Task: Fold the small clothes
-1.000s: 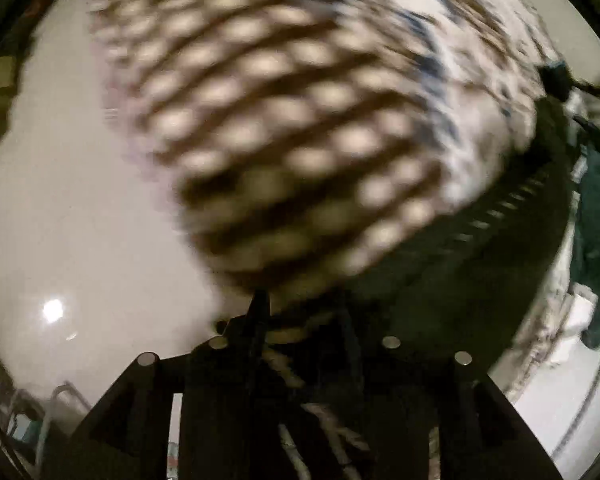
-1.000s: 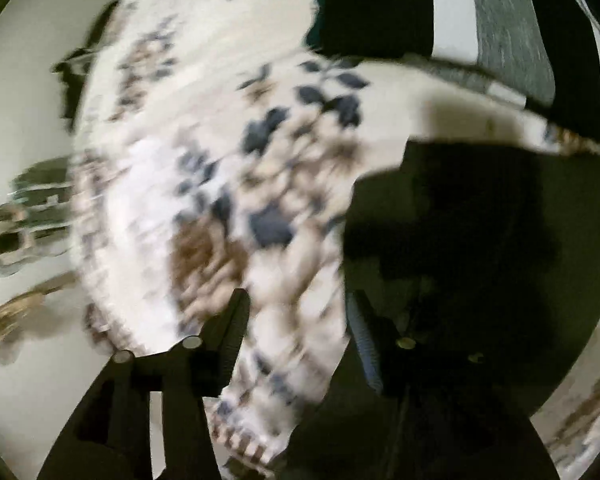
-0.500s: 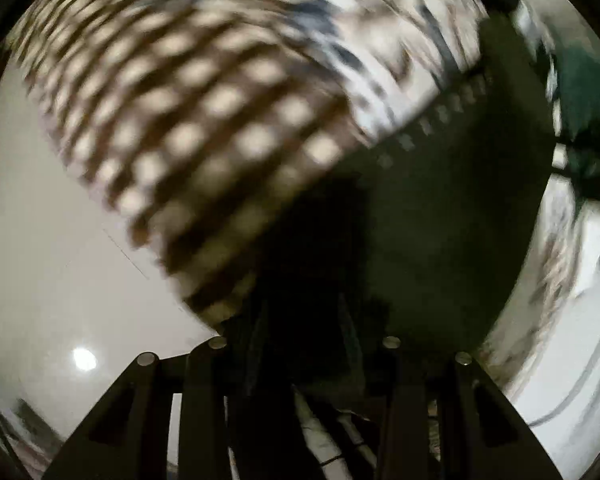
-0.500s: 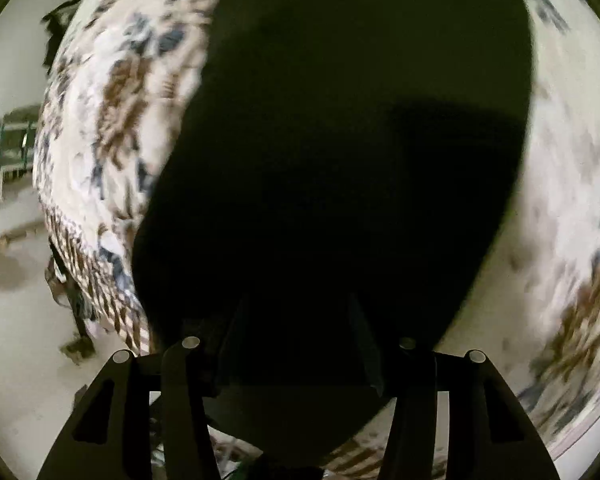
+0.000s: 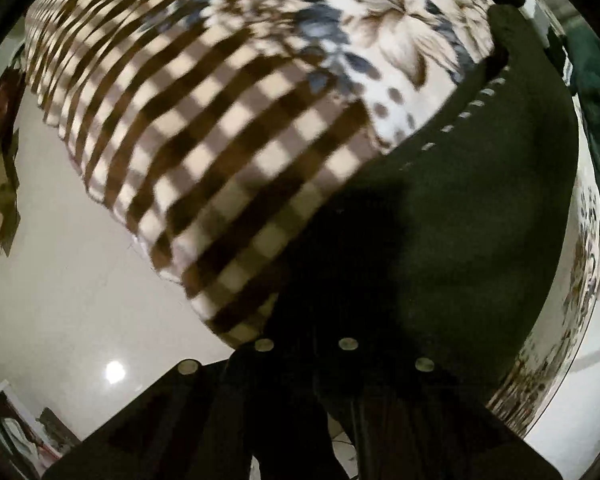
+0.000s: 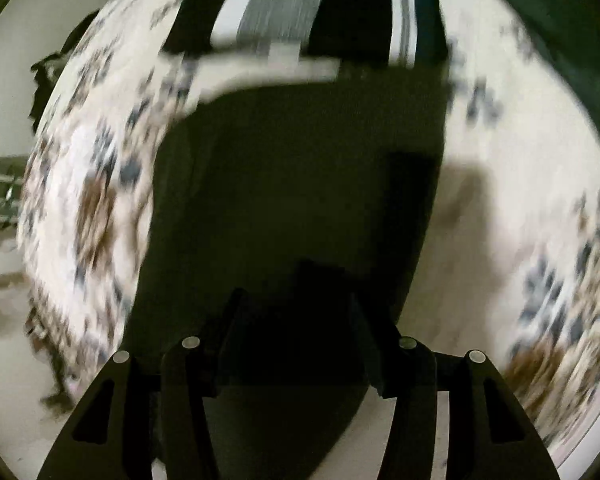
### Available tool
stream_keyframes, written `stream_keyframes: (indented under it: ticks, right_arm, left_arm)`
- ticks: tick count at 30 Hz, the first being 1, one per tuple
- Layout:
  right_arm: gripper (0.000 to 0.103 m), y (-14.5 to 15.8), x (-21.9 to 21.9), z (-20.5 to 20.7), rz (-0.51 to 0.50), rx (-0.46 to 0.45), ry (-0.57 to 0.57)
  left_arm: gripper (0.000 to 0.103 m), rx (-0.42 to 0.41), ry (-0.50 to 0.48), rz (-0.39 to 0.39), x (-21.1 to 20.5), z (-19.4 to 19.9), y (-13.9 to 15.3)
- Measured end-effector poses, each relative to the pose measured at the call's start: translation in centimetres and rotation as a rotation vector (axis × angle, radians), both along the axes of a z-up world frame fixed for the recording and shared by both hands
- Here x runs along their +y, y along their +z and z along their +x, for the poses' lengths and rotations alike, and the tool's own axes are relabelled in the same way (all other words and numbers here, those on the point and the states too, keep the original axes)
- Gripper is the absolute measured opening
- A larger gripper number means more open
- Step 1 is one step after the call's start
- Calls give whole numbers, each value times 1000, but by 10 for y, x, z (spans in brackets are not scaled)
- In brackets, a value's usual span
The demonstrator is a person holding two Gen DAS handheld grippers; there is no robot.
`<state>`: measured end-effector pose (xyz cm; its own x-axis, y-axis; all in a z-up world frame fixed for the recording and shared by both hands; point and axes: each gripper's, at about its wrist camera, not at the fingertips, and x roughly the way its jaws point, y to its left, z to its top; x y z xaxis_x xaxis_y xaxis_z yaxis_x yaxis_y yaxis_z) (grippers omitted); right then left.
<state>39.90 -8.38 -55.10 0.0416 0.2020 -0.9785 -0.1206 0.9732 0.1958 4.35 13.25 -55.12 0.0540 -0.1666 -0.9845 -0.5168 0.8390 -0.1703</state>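
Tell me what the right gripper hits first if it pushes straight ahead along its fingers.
Most likely the dark garment: it fills the view directly ahead of the right gripper on the floral bedspread. Contact is unclear; the image is dark and blurred.

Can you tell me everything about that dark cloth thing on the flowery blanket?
The dark garment looks like soft, plain blackish-green fabric with a line of pale stitches along one edge. It lies spread on the patterned blanket, reaching right up between the fingers of both grippers. In the right view its far end lies near a striped cloth.
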Motion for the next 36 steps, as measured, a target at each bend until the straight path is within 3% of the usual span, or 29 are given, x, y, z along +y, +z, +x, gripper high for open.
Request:
stream_keyframes:
  ticks: [4,6,8,11,12,14,15,17,22,24,27,29,30,31,36]
  right_arm:
    - [55,0,29,66,-62,-93,71]
    - [60,-8,55,98,-134,-124,192]
    - [61,-22,74,122,-164,-103,298]
    - [61,-47,85,143,-204,-13,371]
    - [58,-54,88,145,-218,15,409]
    - [8,-54,93,140,-255,-7,470]
    - [0,-50,93,137,-272,-40,476]
    - [0,-36,88,134,-260,-111,462]
    - [0,1,43,157,-313,-219,289]
    - [0,8,25,171,-286,-200,274]
    - [0,4,27,181,-103,-69,330]
    - [16,-8,40,184,-114,-11,374]
    - [46,-14,49,183,-124,2,407]
    - [66,-18,54,180,-133,-4,426]
    - [64,-45,76,174,-213,-22,483]
  left_arm:
    - [1,10,26,-4,-11,8,-2]
    - [2,13,37,-2,-28,2,-5]
    - [2,18,46,-6,-29,0,-7]
    - [2,19,51,-4,-29,-3,-12]
    - [2,21,57,-6,-25,-2,-14]
    - [2,21,67,-11,-10,-2,-10]
    - [2,21,71,-12,-5,-2,-11]
    - [2,22,80,-17,3,-3,-12]
    - [1,11,89,-26,18,-6,-14]
    - [1,6,94,-29,23,-7,-11]
    - [1,6,89,-26,32,-7,-11]
    - [2,10,86,-23,33,-7,-12]
    - [1,11,86,-22,34,-7,-12]
    - [2,12,85,-19,35,-7,-11]
    - [1,16,82,-10,39,-7,-9]
